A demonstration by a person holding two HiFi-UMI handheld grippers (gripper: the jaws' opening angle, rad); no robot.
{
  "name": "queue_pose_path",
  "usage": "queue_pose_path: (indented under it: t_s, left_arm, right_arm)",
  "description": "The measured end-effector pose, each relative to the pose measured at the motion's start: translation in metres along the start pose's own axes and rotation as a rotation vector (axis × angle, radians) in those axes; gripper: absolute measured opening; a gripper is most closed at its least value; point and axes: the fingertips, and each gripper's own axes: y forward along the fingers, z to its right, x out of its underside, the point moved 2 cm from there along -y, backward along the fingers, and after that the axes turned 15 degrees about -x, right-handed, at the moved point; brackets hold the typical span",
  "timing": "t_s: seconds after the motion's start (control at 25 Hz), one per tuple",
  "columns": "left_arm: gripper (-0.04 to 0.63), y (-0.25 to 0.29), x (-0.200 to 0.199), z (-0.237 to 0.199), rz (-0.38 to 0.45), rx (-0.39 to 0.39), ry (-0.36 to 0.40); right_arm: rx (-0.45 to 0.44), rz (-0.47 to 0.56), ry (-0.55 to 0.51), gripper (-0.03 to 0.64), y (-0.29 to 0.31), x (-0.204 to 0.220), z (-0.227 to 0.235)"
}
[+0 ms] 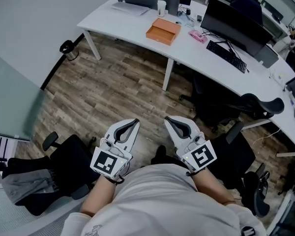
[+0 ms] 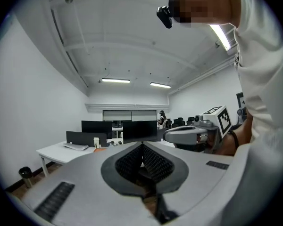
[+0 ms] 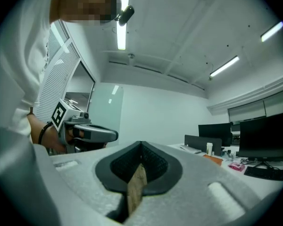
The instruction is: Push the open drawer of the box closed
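Note:
The orange box [image 1: 163,31] lies on the far white desk [image 1: 132,21], well away from both grippers; whether its drawer is open cannot be made out at this distance. It shows as a small orange patch in the left gripper view [image 2: 100,149] and in the right gripper view [image 3: 212,158]. My left gripper [image 1: 136,122] and right gripper [image 1: 168,119] are held side by side close to the person's body, above the wood floor, pointing level toward the desk. Both have their jaws shut with nothing between them [image 2: 141,146] [image 3: 141,145].
On the desk stand monitors [image 1: 233,23], a keyboard [image 1: 226,56], a pink item [image 1: 197,36] and a white cup [image 1: 161,7]. Black office chairs [image 1: 64,168] [image 1: 250,104] flank the person. A small black bin [image 1: 68,49] stands by the left wall.

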Motion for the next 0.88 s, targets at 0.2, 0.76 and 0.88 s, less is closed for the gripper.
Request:
queue_pose_path:
  t_s: [0.2, 0.76, 0.88]
  left_arm:
    - [0.000, 0.066, -0.013, 0.005, 0.016, -0.015, -0.014]
    - [0.000, 0.147, -0.020, -0.033, 0.049, -0.011, -0.027]
    - [0.000, 0.160, -0.021, -0.049, 0.050, 0.002, -0.024]
  right_arm:
    - [0.005, 0.005, 0.003, 0.002, -0.018, -0.003, 0.067]
    - [-0.003, 0.002, -0.006, 0.002, 0.018, -0.003, 0.149]
    - [0.008, 0.005, 0.008, 0.002, 0.031, -0.004, 0.160]
